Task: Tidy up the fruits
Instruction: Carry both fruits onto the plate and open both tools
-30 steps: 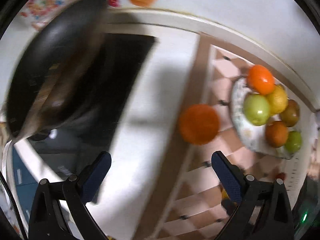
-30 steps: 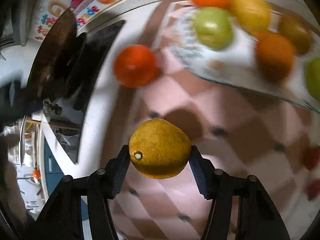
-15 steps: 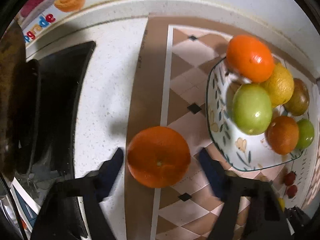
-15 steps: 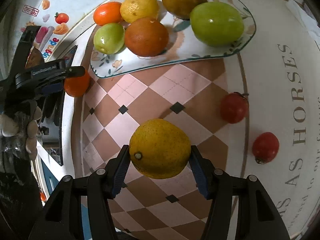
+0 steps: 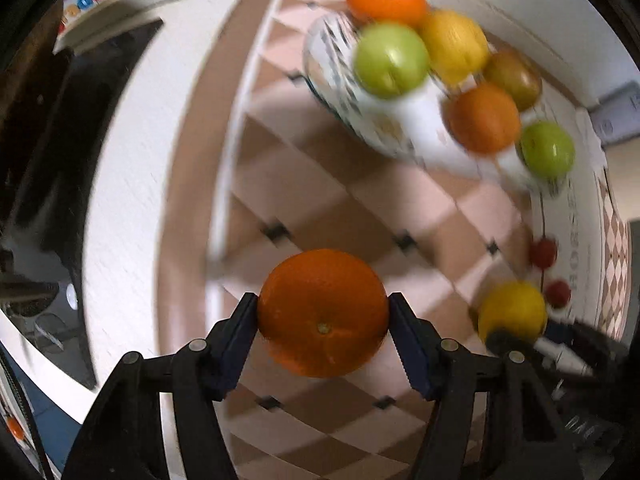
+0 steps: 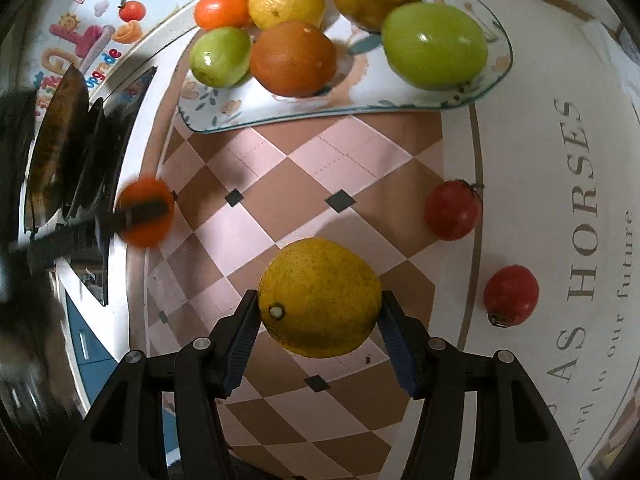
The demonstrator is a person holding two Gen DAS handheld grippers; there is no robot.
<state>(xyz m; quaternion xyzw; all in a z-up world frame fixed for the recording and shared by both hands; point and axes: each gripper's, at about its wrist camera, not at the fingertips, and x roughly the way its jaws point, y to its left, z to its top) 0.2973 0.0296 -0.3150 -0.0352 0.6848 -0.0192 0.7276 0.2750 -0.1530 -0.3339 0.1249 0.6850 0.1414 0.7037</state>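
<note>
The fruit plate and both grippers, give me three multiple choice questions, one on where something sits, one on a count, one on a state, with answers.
1. Where are the two red fruits?
A. on the plate
B. on the mat, right of the held yellow fruit
C. in the pan

2. How many fruits lie on the plate?
A. four
B. six
C. eight

3. What does the left gripper hold?
A. nothing
B. a green fruit
C. an orange

Answers: B, they lie off the plate beside the yellow fruit; B, six are countable; C, jaws clamp it.
</note>
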